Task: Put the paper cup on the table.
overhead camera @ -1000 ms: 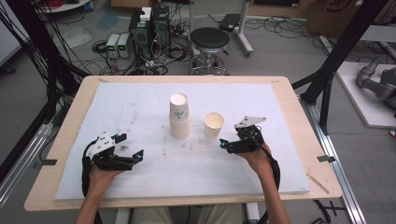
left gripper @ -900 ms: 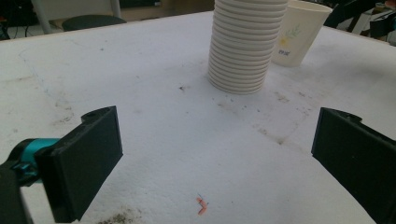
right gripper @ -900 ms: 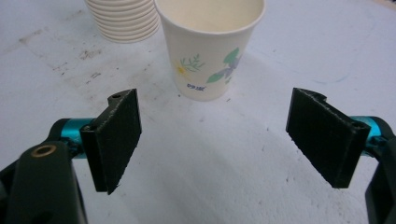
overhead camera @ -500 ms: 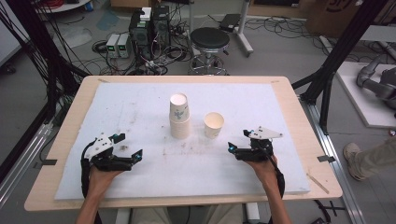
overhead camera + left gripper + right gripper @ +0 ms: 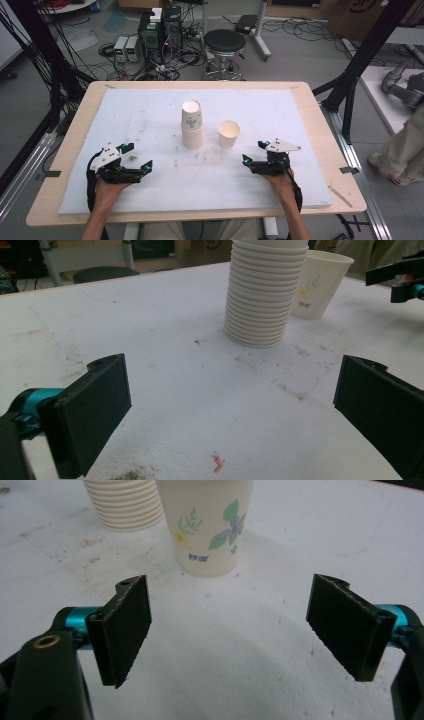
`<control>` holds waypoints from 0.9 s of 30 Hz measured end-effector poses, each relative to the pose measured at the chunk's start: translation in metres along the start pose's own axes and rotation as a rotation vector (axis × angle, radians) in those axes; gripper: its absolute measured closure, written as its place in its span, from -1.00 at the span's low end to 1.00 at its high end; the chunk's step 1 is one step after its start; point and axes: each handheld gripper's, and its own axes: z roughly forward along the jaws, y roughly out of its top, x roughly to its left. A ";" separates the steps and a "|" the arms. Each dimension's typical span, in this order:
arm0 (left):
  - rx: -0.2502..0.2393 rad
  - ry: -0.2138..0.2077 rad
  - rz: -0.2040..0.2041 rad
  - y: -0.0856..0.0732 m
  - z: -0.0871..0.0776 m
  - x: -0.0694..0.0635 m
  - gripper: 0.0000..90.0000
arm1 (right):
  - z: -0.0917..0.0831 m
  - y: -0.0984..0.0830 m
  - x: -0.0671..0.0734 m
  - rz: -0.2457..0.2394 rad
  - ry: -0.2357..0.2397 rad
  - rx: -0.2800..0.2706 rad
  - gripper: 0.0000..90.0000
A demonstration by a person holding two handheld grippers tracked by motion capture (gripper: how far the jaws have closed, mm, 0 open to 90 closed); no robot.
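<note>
At the left of the high view, the left gripper point(image 5: 136, 156) rests low on the white mat point(image 5: 150, 115), held by the person's left hand point(image 5: 107, 192), with its jaws spread wide and nothing between them; in the left gripper view the two black pads point(image 5: 95, 410) stand far apart over bare, speckled mat, with a small orange scrap point(image 5: 217, 463) lying on the mat between them. Farther toward the middle of the table stands the stack of paper cups point(image 5: 192, 124), upright, its ribbed rims showing clearly in the left gripper view point(image 5: 265, 290). Just beside the stack, to its right and not touching it as far as the high view shows, stands the single paper cup point(image 5: 229, 133), upright and open at the top, printed with flowers and leaves point(image 5: 210, 525). To the right of that cup and nearer the person, the right gripper point(image 5: 254, 152) sits low over the mat in the person's right hand point(image 5: 280, 182), pointing toward the single cup; its jaws stand wide apart and hold nothing, the cup being a little way beyond the pads point(image 5: 125, 625). The wooden table point(image 5: 345, 200) edge frames the mat.
</note>
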 end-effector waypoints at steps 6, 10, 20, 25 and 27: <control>0.002 0.001 -0.003 0.000 0.000 0.000 -0.96 | -0.001 -0.001 0.002 -0.015 -0.009 -0.006 -0.58; 0.004 -0.001 0.002 0.000 0.000 0.000 -0.96 | -0.001 -0.001 0.003 -0.020 -0.009 -0.010 -0.58; -0.006 -0.004 0.001 0.000 -0.001 0.000 -0.96 | -0.003 -0.003 0.002 -0.014 -0.009 -0.030 -0.58; -0.008 -0.003 0.002 0.000 -0.001 0.000 -0.96 | -0.004 -0.003 0.002 -0.005 -0.006 -0.040 -0.58; -0.008 -0.005 0.004 0.000 -0.001 0.001 -0.96 | -0.004 -0.003 0.001 -0.009 -0.006 -0.042 -0.58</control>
